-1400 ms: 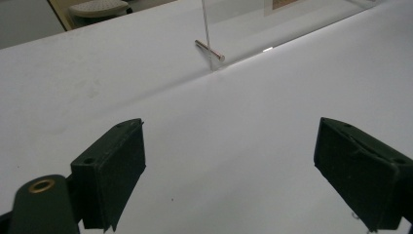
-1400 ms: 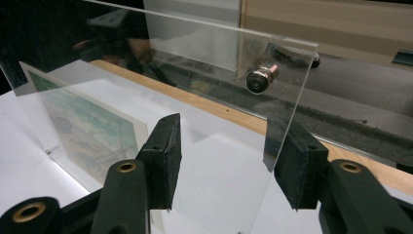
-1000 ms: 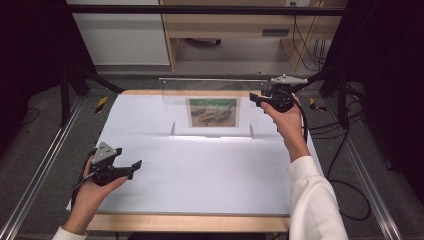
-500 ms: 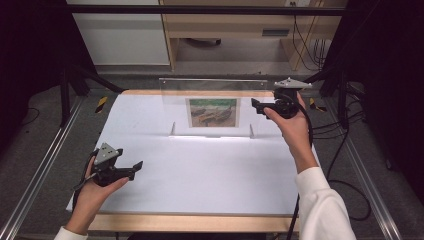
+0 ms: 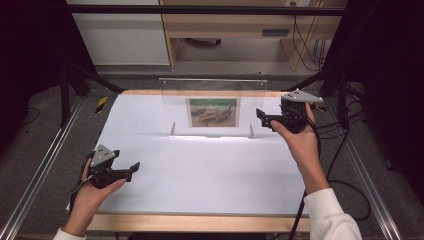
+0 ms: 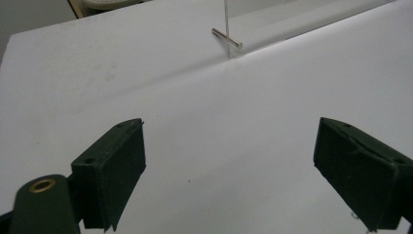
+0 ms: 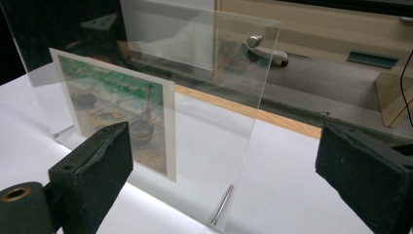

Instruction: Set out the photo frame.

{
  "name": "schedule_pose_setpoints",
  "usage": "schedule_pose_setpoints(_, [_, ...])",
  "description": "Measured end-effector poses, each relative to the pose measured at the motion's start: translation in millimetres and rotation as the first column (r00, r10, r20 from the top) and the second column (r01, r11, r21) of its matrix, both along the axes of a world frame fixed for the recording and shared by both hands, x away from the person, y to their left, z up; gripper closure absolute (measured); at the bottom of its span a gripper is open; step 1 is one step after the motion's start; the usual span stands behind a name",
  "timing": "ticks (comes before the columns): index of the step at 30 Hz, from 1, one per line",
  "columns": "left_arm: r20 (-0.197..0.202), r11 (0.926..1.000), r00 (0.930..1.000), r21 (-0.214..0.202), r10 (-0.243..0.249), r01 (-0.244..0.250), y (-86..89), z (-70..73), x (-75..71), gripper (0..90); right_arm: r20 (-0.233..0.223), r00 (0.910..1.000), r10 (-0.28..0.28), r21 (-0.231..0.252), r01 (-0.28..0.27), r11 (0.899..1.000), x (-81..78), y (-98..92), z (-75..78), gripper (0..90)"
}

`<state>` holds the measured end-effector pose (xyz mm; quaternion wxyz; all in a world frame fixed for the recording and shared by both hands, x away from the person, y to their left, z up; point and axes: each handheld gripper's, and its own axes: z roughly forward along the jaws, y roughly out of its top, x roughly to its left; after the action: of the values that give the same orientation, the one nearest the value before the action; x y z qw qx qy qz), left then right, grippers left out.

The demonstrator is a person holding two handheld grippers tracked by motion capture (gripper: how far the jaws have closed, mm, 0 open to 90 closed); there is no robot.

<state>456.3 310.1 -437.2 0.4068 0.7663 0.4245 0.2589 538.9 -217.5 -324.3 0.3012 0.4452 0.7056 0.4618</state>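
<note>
- Clear acrylic frame stands upright at the far middle of the bench, on the white sheet that covers it.
- Picture card sits inside the frame, centred: green and brown scene with boats, white border.
- Frame is propped on thin metal pins through its bottom corners; one pin also seen in the left gripper view, lying crosswise through the panel edge.
- Right gripper is held above the bench just beside the frame's right edge, jaws pointing left toward it. Jaws spread wide, nothing between them; no contact with the panel.
- Right gripper view: panel's near vertical edge runs up between the two jaws but farther off; picture card is behind the left jaw. Reflections on the acrylic, so the far background through it is hard to read.
- Left gripper is at the near left of the bench, well apart from the frame, jaws pointing right and slightly away. Jaws released, wide gap, only bare white sheet between them in the left gripper view.
- Left hand and right hand grip the handles; right arm has a white sleeve.
- Beyond the bench: wooden furniture, cables on the floor at right.
</note>
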Motion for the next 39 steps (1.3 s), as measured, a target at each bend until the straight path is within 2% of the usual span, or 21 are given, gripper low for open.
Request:
schedule_pose_setpoints(8, [0.001,0.9999,1.0,-0.009,0.009,-0.009,1.8,-0.2,-2.2,10.8,-0.011,0.9999,0.001,-0.007,-0.001,1.0,-26.5,-3.7,-2.5,6.4])
schedule_pose_setpoints(15, [-0.005,0.9999,0.9999,-0.01,0.009,-0.009,3.0,-1.2,-3.1,10.3,-0.026,0.9997,0.006,-0.015,-0.006,1.0,-39.3,-7.2,-7.1,5.2])
schedule_pose_setpoints(26, [-0.018,1.0,0.9998,-0.004,0.007,-0.007,2.5,-3.1,-3.8,9.8,-0.046,0.999,-0.001,-0.028,0.0,1.0,-54.9,-16.7,-22.5,4.9])
schedule_pose_setpoints(39, [-0.02,0.9999,0.9998,-0.005,0.009,-0.01,4.2,-4.3,-5.3,9.7,-0.111,0.9934,-0.028,-0.045,0.023,0.999,-73.9,-30.6,-58.7,5.0])
